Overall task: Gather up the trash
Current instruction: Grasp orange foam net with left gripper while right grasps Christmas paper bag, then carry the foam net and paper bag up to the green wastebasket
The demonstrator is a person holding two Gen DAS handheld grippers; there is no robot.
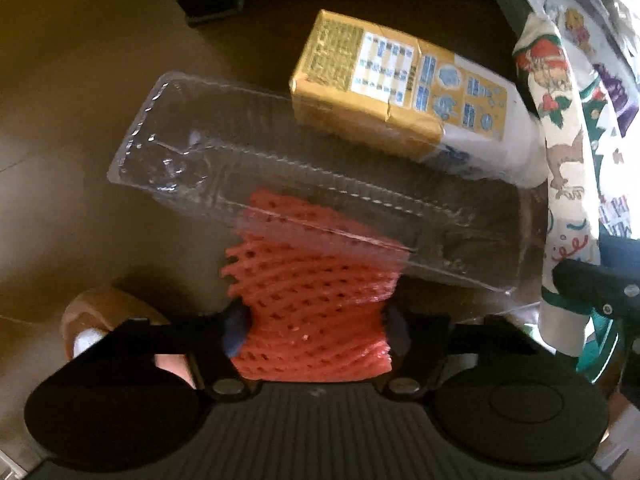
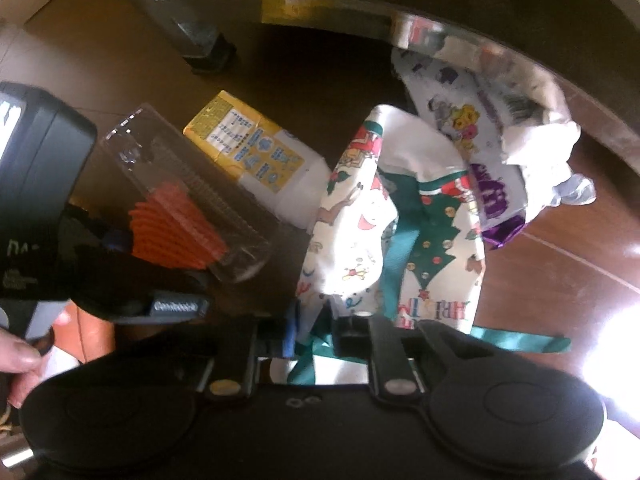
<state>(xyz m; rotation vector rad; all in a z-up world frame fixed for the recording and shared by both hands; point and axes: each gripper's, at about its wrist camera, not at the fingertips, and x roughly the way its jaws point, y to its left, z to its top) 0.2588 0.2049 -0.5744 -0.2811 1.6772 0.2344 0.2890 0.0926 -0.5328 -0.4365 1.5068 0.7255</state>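
Looking down, left wrist view: the left gripper [image 1: 316,332] pointed straight at the brown floor [image 1: 80,128].
Left tool state: both blue pads [image 1: 236,330] were squeezing a red foam net sleeve [image 1: 312,304], the mesh pinched in at the waist between them.
Net position: its far end was tucked under the near edge of a clear plastic clamshell tray [image 1: 280,152] lying flat on the floor.
Behind the tray: a yellow and white carton [image 1: 400,96] lay on its side, touching the tray's far edge.
Right edge: a white bag with Christmas print [image 1: 560,120] stood beside the carton.

Right wrist view: the right gripper [image 2: 314,328] also pointed down, over the Christmas bag [image 2: 352,216].
Right tool state: jaws were drawn close together, clamped on the bag's printed edge and green ribbon [image 2: 396,256].
To its left: the left gripper [image 2: 120,248], held by a hand [image 2: 20,356], with the red net [image 2: 172,228], the clear tray [image 2: 224,196] and the carton [image 2: 248,148].
Far side: a crumpled wrapper with purple print [image 2: 492,188] lay against the bag.
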